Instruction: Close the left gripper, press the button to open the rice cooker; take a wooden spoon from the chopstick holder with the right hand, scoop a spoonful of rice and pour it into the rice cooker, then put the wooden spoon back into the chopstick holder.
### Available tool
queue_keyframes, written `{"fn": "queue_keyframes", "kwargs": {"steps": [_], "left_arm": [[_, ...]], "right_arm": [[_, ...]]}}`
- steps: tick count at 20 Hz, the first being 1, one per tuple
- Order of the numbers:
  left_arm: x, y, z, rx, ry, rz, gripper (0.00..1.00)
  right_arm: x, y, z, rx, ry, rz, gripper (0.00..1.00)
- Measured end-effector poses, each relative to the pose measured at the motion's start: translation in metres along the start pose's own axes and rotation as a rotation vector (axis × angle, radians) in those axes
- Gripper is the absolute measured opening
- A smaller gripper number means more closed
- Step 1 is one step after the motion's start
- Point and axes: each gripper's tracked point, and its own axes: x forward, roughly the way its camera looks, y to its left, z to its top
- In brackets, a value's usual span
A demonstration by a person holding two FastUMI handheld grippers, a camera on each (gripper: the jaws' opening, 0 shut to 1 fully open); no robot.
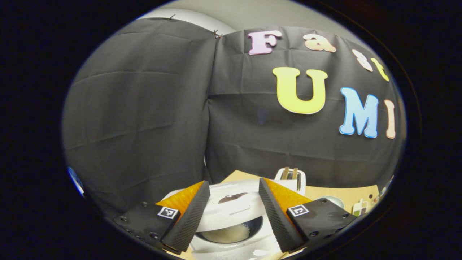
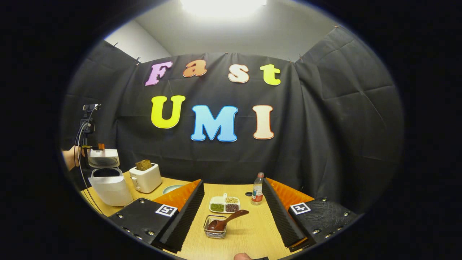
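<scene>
The right gripper [image 2: 231, 213] stood open above the wooden spoon [image 2: 228, 219], which we found returned to the chopstick holder [image 2: 215, 227] on the desk [image 2: 249, 234]. The left gripper [image 1: 234, 213], open, hovered over the opened rice cooker [image 1: 231, 231], clear of its lid.

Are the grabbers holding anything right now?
No. Both stand with jaws open and nothing between them. The wooden spoon lies in the chopstick holder, ahead of the right gripper. The left gripper hangs above the open rice cooker.
</scene>
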Motion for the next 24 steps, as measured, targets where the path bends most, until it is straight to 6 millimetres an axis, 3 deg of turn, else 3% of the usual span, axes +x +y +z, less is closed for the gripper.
{"fn": "queue_keyframes", "kwargs": {"steps": [3, 5, 7, 9, 10, 12, 13, 16, 22, 23, 24], "left_arm": [[-0.006, -0.003, -0.031, -0.021, 0.051, 0.003, 0.96], [-0.013, -0.007, -0.048, -0.007, 0.068, 0.008, 0.92], [-0.018, -0.007, -0.059, 0.004, 0.078, 0.013, 0.96], [-0.021, -0.007, -0.068, 0.009, 0.087, 0.015, 0.92], [-0.021, -0.008, -0.072, 0.016, 0.092, 0.016, 0.96], [-0.023, -0.011, -0.075, 0.022, 0.104, 0.018, 0.96], [-0.024, -0.01, -0.084, 0.023, 0.113, 0.018, 0.92], [-0.026, -0.009, -0.104, 0.042, 0.133, 0.018, 0.99], [-0.022, -0.011, -0.12, 0.087, 0.16, 0.024, 0.96], [-0.021, -0.011, -0.124, 0.092, 0.169, 0.023, 1.0], [-0.02, -0.011, -0.125, 0.091, 0.173, 0.021, 0.96]], "right_arm": [[-0.001, -0.011, -0.003, 0.004, -0.002, 0.001, 0.98], [0.0, -0.017, -0.004, 0.012, 0.0, -0.001, 0.98], [-0.001, -0.023, -0.007, 0.02, 0.002, -0.003, 0.98], [-0.002, -0.026, -0.01, 0.023, 0.007, -0.003, 0.98], [-0.002, -0.027, -0.012, 0.022, 0.01, -0.002, 0.98], [-0.004, -0.029, -0.013, 0.015, 0.011, -0.001, 0.98], [-0.004, -0.029, -0.014, 0.013, 0.012, 0.0, 0.98], [-0.006, -0.032, -0.015, 0.009, 0.012, -0.001, 0.98], [-0.008, -0.037, -0.019, 0.009, 0.022, -0.017, 0.98], [-0.008, -0.035, -0.019, 0.009, 0.022, -0.017, 0.98], [-0.008, -0.034, -0.018, 0.007, 0.019, -0.019, 0.98]]}}
